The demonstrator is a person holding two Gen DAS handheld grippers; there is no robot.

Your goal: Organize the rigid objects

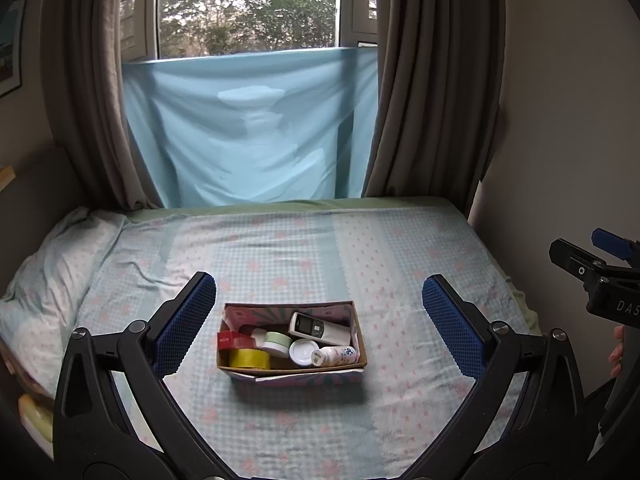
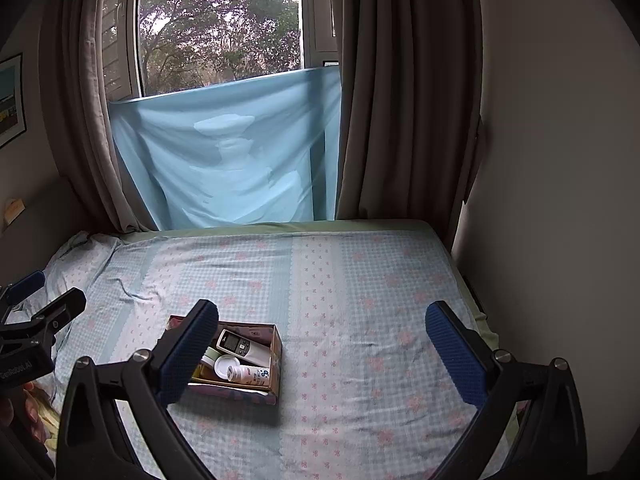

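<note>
Left wrist view: the left gripper (image 1: 319, 312) is held spread wide with nothing between its blue pads, and an open cardboard box (image 1: 291, 371) is framed straight ahead between them on the bed (image 1: 400, 248). The box's long axis runs side to side. Packed inside are a white remote (image 1: 316, 326), a white bottle (image 1: 334, 356) lying flat, a yellow tape roll (image 1: 249, 359), a red packet (image 1: 234, 339) and a green-lidded jar (image 1: 277, 342). From the right gripper (image 2: 322, 340), equally wide and unloaded, the box is seen lower left, partly hidden behind one finger, so the left gripper is judged better placed. A pillow (image 1: 52, 272) lies far left; nothing blocks the approach.
</note>
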